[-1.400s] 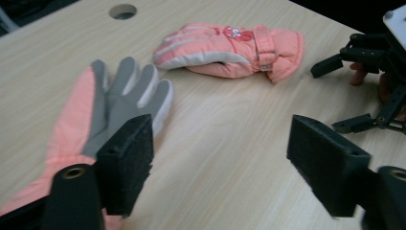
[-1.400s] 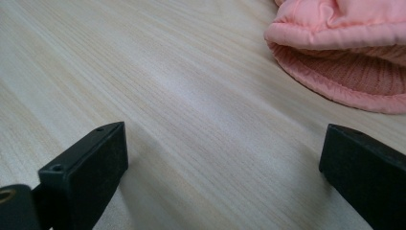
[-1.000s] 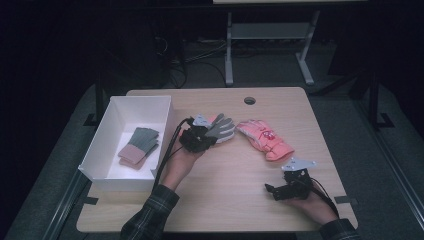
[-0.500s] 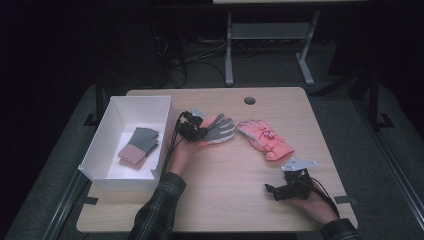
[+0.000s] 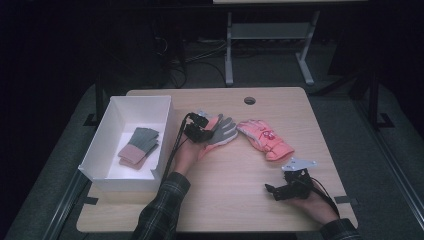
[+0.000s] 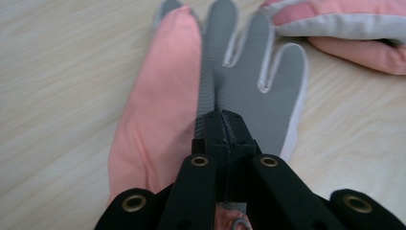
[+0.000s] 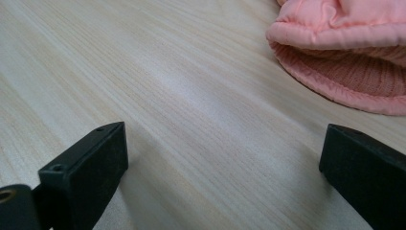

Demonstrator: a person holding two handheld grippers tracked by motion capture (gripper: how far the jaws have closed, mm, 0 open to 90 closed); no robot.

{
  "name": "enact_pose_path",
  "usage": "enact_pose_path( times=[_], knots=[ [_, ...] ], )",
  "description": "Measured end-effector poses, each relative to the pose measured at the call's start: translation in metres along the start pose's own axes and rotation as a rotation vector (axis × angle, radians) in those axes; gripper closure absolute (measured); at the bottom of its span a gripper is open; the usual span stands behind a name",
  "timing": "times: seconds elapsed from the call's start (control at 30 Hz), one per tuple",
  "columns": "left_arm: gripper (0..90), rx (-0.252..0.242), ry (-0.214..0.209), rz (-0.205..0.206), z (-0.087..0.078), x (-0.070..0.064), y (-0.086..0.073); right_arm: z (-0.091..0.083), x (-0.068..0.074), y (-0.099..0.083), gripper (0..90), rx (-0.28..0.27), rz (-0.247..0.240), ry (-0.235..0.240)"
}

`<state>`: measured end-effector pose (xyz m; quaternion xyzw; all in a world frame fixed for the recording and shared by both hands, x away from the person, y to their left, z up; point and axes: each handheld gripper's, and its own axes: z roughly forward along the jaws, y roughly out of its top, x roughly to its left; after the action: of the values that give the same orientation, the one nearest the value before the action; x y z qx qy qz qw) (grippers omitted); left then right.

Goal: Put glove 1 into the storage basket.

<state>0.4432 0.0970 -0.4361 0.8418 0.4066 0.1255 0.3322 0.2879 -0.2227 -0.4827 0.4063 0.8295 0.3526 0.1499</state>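
Note:
A thin glove [image 5: 223, 131], grey on the palm and salmon-pink down one side, lies flat at the middle of the wooden table [image 5: 225, 200]. My left gripper [image 5: 200, 131] sits at its cuff end. In the left gripper view the gripper [image 6: 222, 120] is shut, jaws pressed together with the glove's [image 6: 249, 72] grey fabric pinched between them. A padded pink glove [image 5: 264, 139] lies just to the right. My right gripper [image 5: 274, 191] rests open low over bare wood near the front right. In its own view the gripper [image 7: 222, 158] points past the padded glove's ribbed cuff [image 7: 344, 72].
A white open box [image 5: 95, 150] stands at the table's left and holds a folded grey-green and pink pair of gloves [image 5: 139, 146]. A round cable hole [image 5: 249, 100] sits near the table's far edge. A grey stand [image 5: 265, 35] rises behind the table.
My left hand and gripper have shifted a little farther up the table at the grey and pink glove's cuff. The right gripper has stayed in place.

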Motion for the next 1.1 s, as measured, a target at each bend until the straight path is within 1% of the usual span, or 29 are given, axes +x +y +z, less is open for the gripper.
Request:
enact_pose_path(
  times=[0.07, 0.1, 0.23, 0.27, 0.3, 0.37, 0.47, 0.5, 0.57, 0.6, 0.63, 0.67, 0.83, 0.93, 1.0, 1.07, 1.1],
  knots=[
    [89.7, 0.004, -0.028, 0.002, 0.000, -0.007, 0.001, 0.000, 0.000, 0.000, 2.2, 0.000, 0.000, 0.000],
    [89.7, 0.007, -0.048, 0.004, 0.000, -0.011, 0.002, 0.000, 0.000, 0.000, 2.2, 0.000, 0.000, 0.000],
    [89.6, 0.011, -0.085, 0.024, 0.003, -0.026, 0.003, 0.000, 0.000, 0.000, 2.2, 0.000, 0.000, 0.000],
    [89.7, 0.011, -0.093, 0.023, 0.003, -0.028, 0.003, 0.000, 0.000, 0.000, 2.2, 0.000, 0.000, 0.000],
    [89.7, 0.023, -0.105, 0.041, 0.003, -0.031, 0.003, 0.000, 0.000, 0.000, 2.2, 0.000, 0.000, 0.000],
    [89.7, 0.025, -0.121, 0.055, 0.003, -0.037, 0.004, 0.000, 0.000, 0.000, 2.2, 0.000, 0.000, 0.000],
    [89.7, 0.033, -0.147, 0.066, 0.004, -0.042, 0.004, 0.000, 0.000, 0.000, 2.1, 0.000, 0.000, 0.001],
    [89.7, 0.032, -0.158, 0.064, 0.005, -0.044, 0.004, 0.000, 0.000, 0.000, 2.2, 0.000, 0.000, 0.001],
    [89.7, 0.027, -0.165, 0.069, 0.004, -0.046, 0.004, 0.000, 0.000, 0.000, 2.2, 0.001, -0.003, 0.001],
    [89.6, 0.019, -0.164, 0.068, 0.002, -0.047, 0.004, 0.000, 0.000, 0.000, 2.1, 0.001, -0.004, 0.001],
    [89.6, 0.003, -0.165, 0.057, 0.000, -0.047, 0.003, 0.000, 0.000, 0.000, 2.2, 0.001, -0.004, 0.001],
    [89.6, 0.003, -0.168, 0.061, -0.003, -0.046, 0.003, 0.000, 0.000, 0.000, 2.2, 0.001, -0.002, 0.002],
    [89.7, -0.012, -0.158, 0.078, -0.025, -0.046, -0.007, 0.000, 0.000, 0.000, 2.2, 0.001, -0.002, 0.002],
    [89.7, -0.019, -0.170, 0.076, -0.037, -0.047, -0.014, 0.000, 0.000, 0.000, 2.2, 0.001, -0.002, 0.002],
    [89.6, -0.020, -0.163, 0.096, -0.044, -0.051, -0.021, 0.000, 0.000, 0.000, 2.2, 0.001, -0.005, 0.001],
    [89.7, -0.014, -0.152, 0.121, -0.047, -0.054, -0.027, 0.000, 0.000, 0.000, 2.2, 0.001, -0.005, 0.001],
    [89.6, -0.007, -0.154, 0.124, -0.047, -0.054, -0.029, 0.000, 0.000, 0.000, 2.2, 0.001, -0.004, 0.001]
  ],
)
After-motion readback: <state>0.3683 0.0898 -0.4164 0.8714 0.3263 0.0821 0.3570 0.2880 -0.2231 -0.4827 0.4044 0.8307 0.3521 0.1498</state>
